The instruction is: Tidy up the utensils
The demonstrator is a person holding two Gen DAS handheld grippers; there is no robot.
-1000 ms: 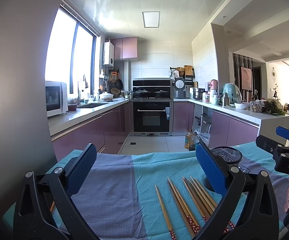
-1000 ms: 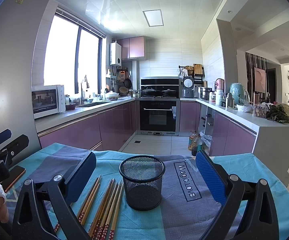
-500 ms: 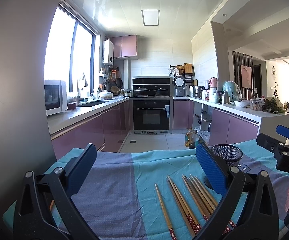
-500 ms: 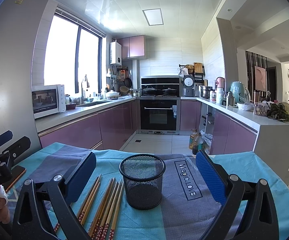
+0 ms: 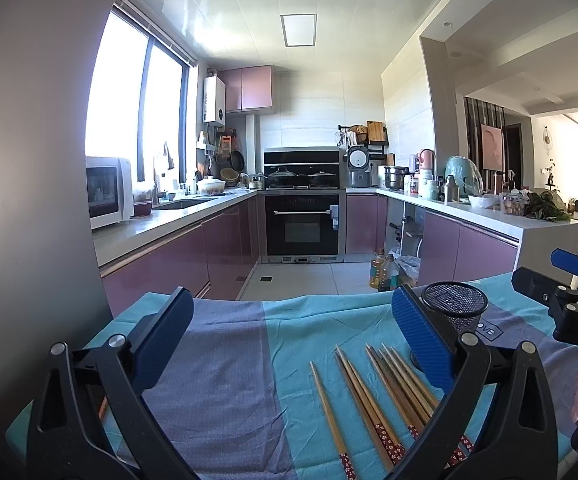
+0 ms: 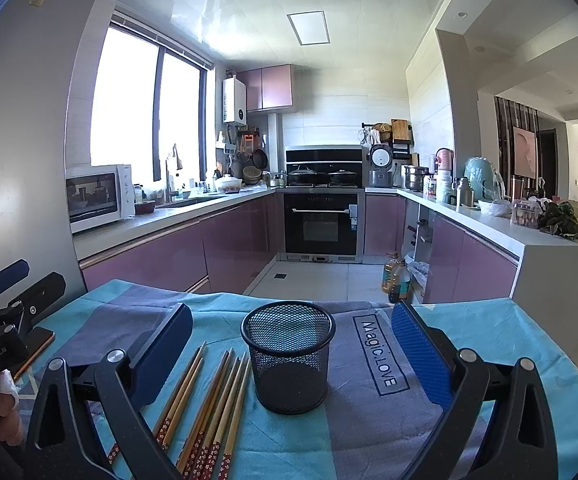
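Teal-and-grey tablecloth [image 6: 369,432], purple-cabinet kitchen [image 6: 233,240] behind, left gripper [image 5: 289,344] and right gripper [image 6: 293,352] both spread apart

Tablecloth [image 6: 369,432] under chopsticks [image 6: 217,404], mesh cup [image 6: 289,360]

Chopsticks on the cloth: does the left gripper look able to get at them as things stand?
Probably yes. The left gripper is open, and the chopsticks lie uncovered on the cloth just ahead toward its right finger, beside the mesh cup, not in it.

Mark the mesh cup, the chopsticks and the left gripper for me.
mesh cup [image 6: 291,364]: right wrist view, front of its wire wall.
chopsticks [image 6: 217,396]: right wrist view, mid-shaft of the bundle on the cloth.
left gripper [image 5: 285,344]: left wrist view, midway between its open jaws.
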